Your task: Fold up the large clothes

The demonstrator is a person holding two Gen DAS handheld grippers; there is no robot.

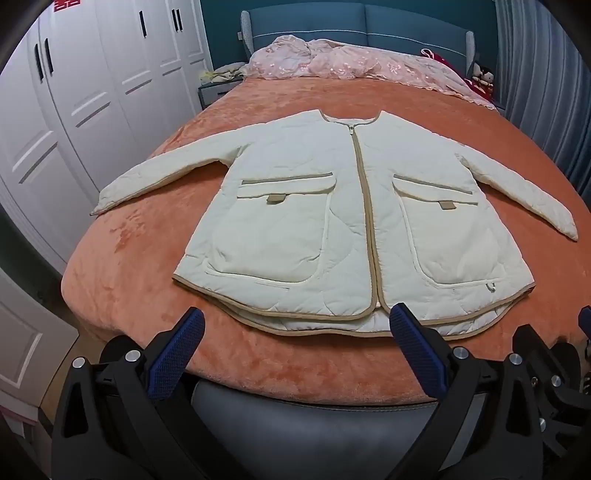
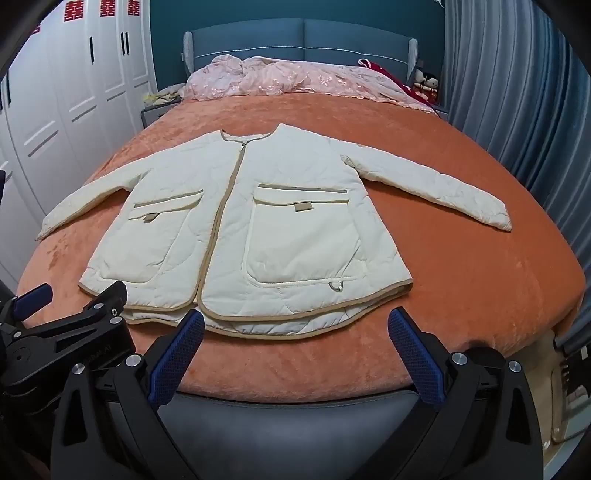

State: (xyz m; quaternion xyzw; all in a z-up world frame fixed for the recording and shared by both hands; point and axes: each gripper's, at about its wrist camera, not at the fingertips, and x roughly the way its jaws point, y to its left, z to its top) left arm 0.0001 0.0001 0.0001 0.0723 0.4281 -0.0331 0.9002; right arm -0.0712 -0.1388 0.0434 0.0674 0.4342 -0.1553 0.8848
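A cream quilted jacket point(image 1: 332, 206) with tan trim and two front pockets lies flat, face up, zipped, sleeves spread, on the orange bedspread point(image 1: 140, 266). It also shows in the right wrist view point(image 2: 266, 225). My left gripper point(image 1: 295, 321) is open and empty, just short of the jacket's hem at the bed's foot. My right gripper point(image 2: 295, 321) is open and empty, also just short of the hem, to the right of the left one. The left gripper's body point(image 2: 74, 325) shows at the right view's left edge.
A crumpled pink quilt point(image 1: 351, 62) lies at the head of the bed against a blue headboard point(image 1: 362, 22). White wardrobes point(image 1: 74, 92) stand to the left, a blue-grey curtain point(image 2: 517, 92) to the right. The bed's dark padded foot edge point(image 1: 295, 424) is just below the grippers.
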